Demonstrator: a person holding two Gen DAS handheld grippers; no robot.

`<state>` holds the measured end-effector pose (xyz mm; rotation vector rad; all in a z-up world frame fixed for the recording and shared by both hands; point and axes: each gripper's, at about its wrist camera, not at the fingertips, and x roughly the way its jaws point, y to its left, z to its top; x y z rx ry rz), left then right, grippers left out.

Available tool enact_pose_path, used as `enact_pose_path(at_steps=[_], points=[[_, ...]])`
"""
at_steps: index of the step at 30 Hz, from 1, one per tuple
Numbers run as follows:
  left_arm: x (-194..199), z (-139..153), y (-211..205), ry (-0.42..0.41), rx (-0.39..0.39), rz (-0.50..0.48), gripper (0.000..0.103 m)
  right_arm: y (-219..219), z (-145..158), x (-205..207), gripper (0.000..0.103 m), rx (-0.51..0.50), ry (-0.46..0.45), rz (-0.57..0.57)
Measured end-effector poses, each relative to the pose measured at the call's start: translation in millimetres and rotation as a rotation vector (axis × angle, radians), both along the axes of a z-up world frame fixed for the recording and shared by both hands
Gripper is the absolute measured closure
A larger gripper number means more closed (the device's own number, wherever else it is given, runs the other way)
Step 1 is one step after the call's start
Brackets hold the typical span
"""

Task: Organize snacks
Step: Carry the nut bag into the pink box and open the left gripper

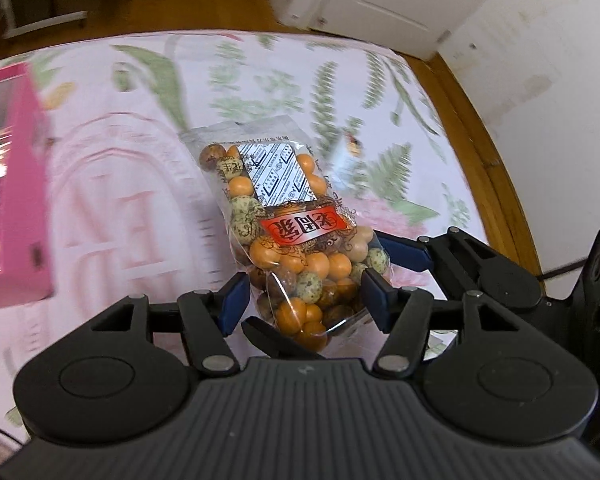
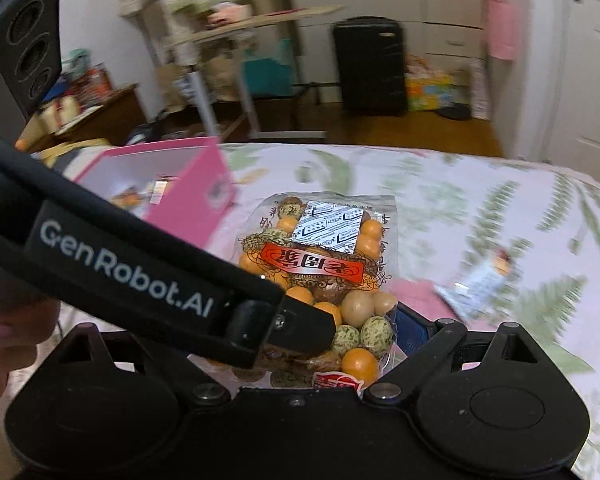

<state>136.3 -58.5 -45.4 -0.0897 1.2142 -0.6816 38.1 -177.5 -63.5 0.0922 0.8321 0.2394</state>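
Two grippers, left gripper [image 1: 304,300] and right gripper [image 2: 340,340], fingers both pinching one clear crinkly plastic bag of orange and speckled coated nuts [image 1: 284,240] held above the floral bed [image 1: 380,80], right of the pink cardboard box [image 1: 18,200]; mismatched pulls could tear it.

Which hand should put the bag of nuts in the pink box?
Probably the left. Its fingers squeeze the nut bag, and the pink box sits on its side. The right gripper also seems to hold the bag.
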Motion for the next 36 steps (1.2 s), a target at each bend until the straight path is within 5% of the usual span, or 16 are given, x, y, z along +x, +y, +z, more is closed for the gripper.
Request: enact_pose_path(at_steps=[12,20,27,36], points=[[17.5,20.4,111.7,-0.141,0.006,0.183,0.040,69.9,15.6,46.6,0.007,0.061,-0.098,0.284],[37.6,14.4,181.0,-0.126,-0.074,0.251,0.040,119.1,22.7,81.5,0.009,0.050,-0.121,0.443],[53.6,-1.2,232.8,-0.145,-0.058,0.369,0.040,166.6,11.2,109.1,0.009,0.051,-0.114,0.525],[72.5,-32.3,246.7,-0.198,0.014,0.406,0.038,195.2,-22.2,134.9,0.009,0.041,-0.098,0.534]])
